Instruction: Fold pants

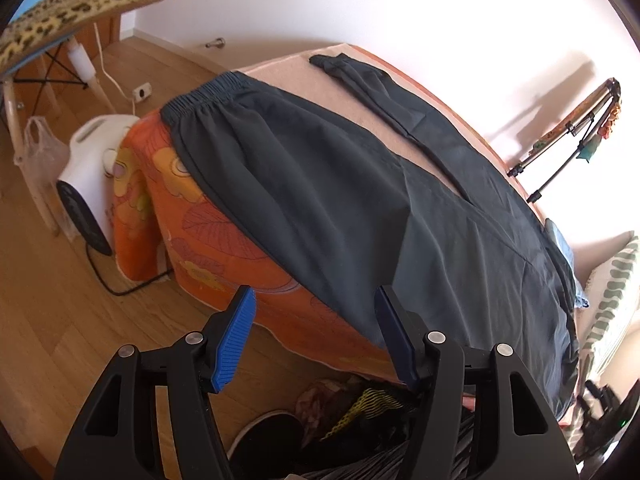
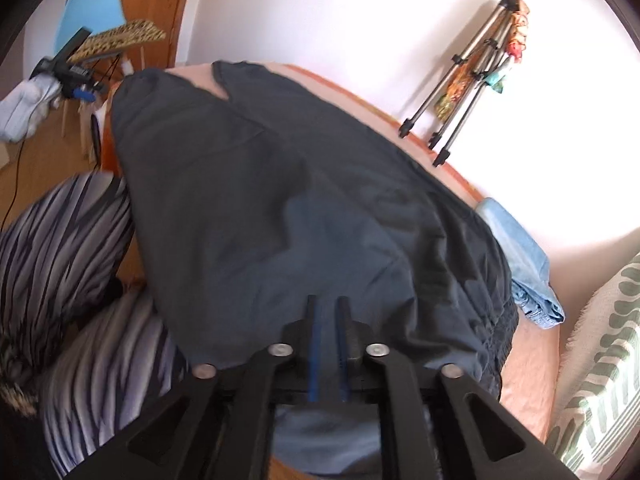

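Note:
Dark grey pants (image 1: 360,200) lie spread on the bed, which has a peach sheet (image 1: 288,80). The elastic waistband (image 1: 208,96) hangs near the bed's left corner and one leg (image 1: 384,92) stretches toward the far edge. My left gripper (image 1: 316,300) is open and empty, its blue pads just off the pants' near hem. In the right wrist view the pants (image 2: 280,200) fill the middle. My right gripper (image 2: 326,304) has its jaws nearly closed with dark pants fabric between them.
An orange floral cover (image 1: 192,216) drapes the bed's side. A white heater (image 1: 92,168) and a leopard-print ironing board (image 1: 80,4) stand on the wood floor. A tripod (image 2: 468,76) leans on the wall. Folded light blue jeans (image 2: 524,264) and a green-striped pillow (image 2: 600,360) lie at right.

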Tool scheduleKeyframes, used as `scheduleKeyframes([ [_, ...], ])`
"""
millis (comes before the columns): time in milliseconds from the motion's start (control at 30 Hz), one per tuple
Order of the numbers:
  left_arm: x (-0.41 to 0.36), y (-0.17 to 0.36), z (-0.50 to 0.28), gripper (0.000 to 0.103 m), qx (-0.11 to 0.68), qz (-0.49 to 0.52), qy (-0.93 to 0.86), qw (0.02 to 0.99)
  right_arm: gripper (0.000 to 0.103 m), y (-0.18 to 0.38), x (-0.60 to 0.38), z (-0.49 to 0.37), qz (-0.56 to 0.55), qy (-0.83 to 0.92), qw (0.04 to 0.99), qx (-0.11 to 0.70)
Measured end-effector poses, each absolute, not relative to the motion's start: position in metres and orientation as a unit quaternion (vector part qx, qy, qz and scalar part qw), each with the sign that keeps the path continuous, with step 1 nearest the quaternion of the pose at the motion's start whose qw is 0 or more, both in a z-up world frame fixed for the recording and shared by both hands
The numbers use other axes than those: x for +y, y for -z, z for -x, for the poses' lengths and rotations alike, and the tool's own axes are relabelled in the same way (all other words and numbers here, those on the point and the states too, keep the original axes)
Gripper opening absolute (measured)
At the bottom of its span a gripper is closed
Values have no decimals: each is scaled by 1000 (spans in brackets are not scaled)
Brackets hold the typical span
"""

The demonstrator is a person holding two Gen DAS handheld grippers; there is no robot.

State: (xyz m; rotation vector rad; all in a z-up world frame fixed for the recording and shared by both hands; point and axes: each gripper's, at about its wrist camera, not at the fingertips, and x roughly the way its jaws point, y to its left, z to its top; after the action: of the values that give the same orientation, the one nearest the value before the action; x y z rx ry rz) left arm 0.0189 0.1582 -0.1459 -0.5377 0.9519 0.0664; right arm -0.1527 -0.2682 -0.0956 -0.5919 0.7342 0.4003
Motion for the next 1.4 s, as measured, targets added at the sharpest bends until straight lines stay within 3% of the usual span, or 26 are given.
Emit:
scheduleKeyframes([
  [33,158,147,-21,61,453,254,-30,854,45,100,-269,159,278,-199,871,352],
  [233,144,152,-36,61,458,243,-16,855,65,139,-274,184,297,-218,849,378],
  [400,130,158,-48,61,469,229,-9,853,70,171,-263,194,365,-214,823,380],
  [433,129,158,-48,61,470,227,-11,853,68,177,-261,193,383,-207,817,378],
  [500,130,156,-48,61,469,228,-9,853,49,184,-259,185,403,-189,811,379],
  [533,133,155,-46,61,468,230,-9,853,28,183,-261,180,399,-186,813,381],
  [667,149,152,-39,61,467,244,-22,850,7,151,-274,164,325,-208,840,381],
  [1400,259,152,-95,63,451,225,-132,853,1,37,-277,50,271,-104,901,322],
])
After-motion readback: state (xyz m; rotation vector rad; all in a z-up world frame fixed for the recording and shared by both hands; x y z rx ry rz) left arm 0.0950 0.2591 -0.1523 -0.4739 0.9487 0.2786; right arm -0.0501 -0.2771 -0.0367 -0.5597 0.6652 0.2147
